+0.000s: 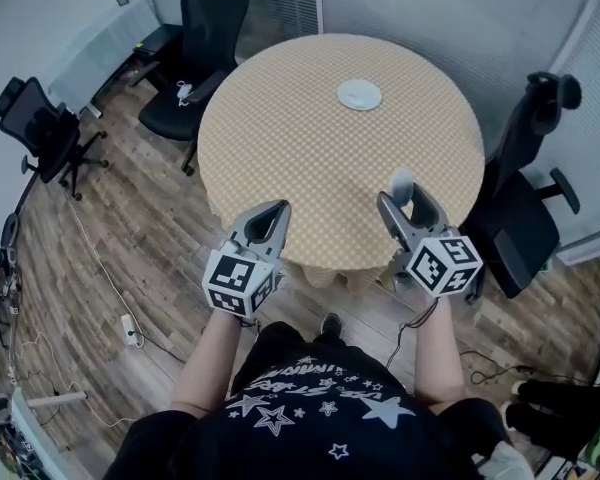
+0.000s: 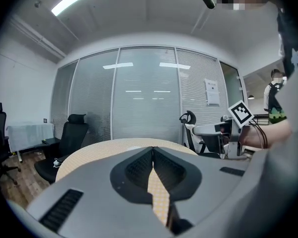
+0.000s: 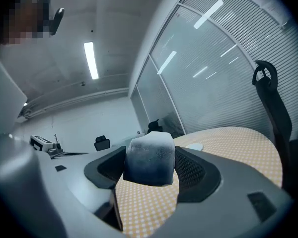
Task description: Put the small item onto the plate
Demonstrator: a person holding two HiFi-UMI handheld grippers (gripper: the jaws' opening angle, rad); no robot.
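Grey small item (image 3: 150, 157) sits clamped in the right gripper (image 1: 404, 200) at the table's (image 1: 310, 138) near edge. Next, I'd judge, comes a reach to the far-edge plate (image 1: 359, 94). Left gripper (image 1: 278, 208) is clenched, empty.

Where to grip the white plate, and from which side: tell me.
Probably the near rim, coming in low from the person's side: the plate lies flat and shallow on the table, so only its edge offers a pinch. The left gripper, shut and empty, is free.

The person wears a black T-shirt (image 1: 310, 408) printed with white stars and lettering. The left gripper (image 1: 277, 208) and right gripper (image 1: 394, 196) are grey with ribbed black pads (image 2: 136, 170). Each carries a black-and-white marker cube (image 1: 242, 280), and a black cable (image 1: 412, 326) hangs from the right one.
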